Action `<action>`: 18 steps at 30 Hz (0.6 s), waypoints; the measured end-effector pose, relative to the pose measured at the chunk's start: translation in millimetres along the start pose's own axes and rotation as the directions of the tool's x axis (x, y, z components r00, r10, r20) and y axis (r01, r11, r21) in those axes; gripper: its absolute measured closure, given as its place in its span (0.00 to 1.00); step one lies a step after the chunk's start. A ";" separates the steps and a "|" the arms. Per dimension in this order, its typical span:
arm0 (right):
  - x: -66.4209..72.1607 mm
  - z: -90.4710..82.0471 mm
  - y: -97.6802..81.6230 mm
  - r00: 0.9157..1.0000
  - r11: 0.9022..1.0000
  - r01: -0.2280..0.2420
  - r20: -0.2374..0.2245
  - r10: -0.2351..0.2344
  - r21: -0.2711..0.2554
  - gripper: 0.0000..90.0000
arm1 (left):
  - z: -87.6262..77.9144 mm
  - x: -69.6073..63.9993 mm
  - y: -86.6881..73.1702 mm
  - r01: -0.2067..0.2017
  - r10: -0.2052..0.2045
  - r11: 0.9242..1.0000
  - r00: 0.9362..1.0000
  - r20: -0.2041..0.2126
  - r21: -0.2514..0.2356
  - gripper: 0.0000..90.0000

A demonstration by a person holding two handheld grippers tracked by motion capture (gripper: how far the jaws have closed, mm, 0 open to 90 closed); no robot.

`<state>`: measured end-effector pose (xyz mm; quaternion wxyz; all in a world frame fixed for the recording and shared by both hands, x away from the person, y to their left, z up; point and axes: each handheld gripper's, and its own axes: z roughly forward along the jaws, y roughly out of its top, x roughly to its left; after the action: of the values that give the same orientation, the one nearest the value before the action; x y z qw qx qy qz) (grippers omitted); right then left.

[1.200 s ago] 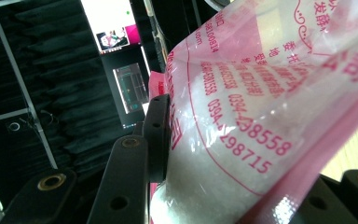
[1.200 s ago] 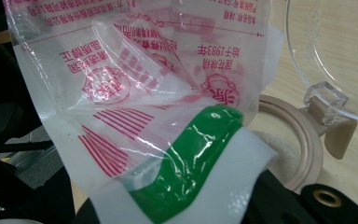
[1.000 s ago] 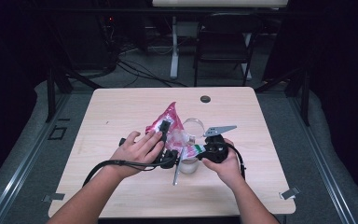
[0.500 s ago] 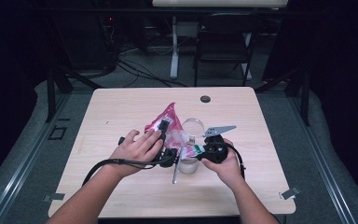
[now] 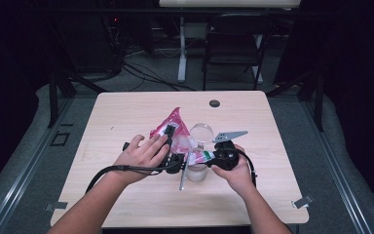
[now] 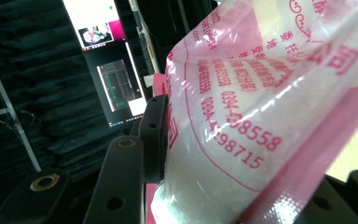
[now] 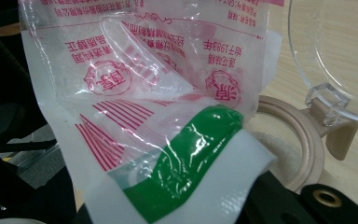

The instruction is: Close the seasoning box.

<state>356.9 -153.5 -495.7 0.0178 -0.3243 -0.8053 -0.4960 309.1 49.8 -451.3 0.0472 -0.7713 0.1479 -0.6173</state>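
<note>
Nearest us, our right gripper (image 5: pixel 209 157) is clamped on the green-and-white corner of the bag (image 7: pixel 186 163), holding its mouth over the open jar (image 5: pixel 197 170) that stands on the table (image 5: pixel 126 112) between our hands; a metal utensil (image 5: pixel 182 176), perhaps a spoon, leans beside the jar. The jar's clear hinged lid (image 7: pixel 331 60) stands flipped back, and white grains already lie inside its beige rim (image 7: pixel 307 140). A little farther, our left gripper (image 5: pixel 171 146) pinches the pink, powder-filled bag (image 6: pixel 270 116) across its bulk, though its jaws have just been easing apart. That is the risk we see: if that hold slackens more, the heavy end could sag or slide out, and the whole load would hang from the thin corner on the right, which might tear or slip. Tilting too steeply could also send grains past the rim onto the table.
</note>
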 end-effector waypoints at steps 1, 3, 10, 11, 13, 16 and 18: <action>0.0 0.0 -0.1 1.000 1.000 -0.002 -0.002 0.002 -0.003 1.00 | 0.1 -0.1 -0.4 -0.001 0.001 1.000 1.000 0.001 0.001 0.73; -0.3 -0.7 0.0 1.000 1.000 -0.001 0.000 0.001 -0.001 1.00 | 0.8 -0.7 -1.3 -0.004 0.004 1.000 1.000 0.006 0.003 0.73; -0.1 -0.1 -0.1 1.000 1.000 0.002 -0.002 -0.002 -0.002 1.00 | 2.8 -1.0 -2.9 0.003 -0.004 1.000 1.000 0.022 0.005 0.73; -0.3 -0.3 0.0 1.000 1.000 0.004 -0.003 -0.004 0.000 1.00 | 3.0 -0.8 -2.9 0.001 -0.001 1.000 1.000 0.025 0.006 0.73; -0.5 -1.0 0.1 1.000 1.000 0.003 0.000 -0.003 0.001 1.00 | 3.0 -0.5 -3.2 0.000 0.000 1.000 1.000 0.028 0.011 0.73; -0.3 -0.7 0.0 1.000 1.000 0.003 0.000 -0.003 -0.003 1.00 | 3.6 -1.0 -3.4 0.010 -0.011 1.000 0.999 0.036 0.009 0.73; -0.5 -0.5 0.0 1.000 1.000 0.004 -0.001 -0.004 -0.001 1.00 | 3.8 -1.0 -3.3 0.010 -0.011 1.000 0.999 0.037 0.009 0.73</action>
<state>357.2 -154.2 -495.6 0.0172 -0.3226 -0.8056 -0.4966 313.2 52.8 -452.3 0.0502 -0.7830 0.1402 -0.6039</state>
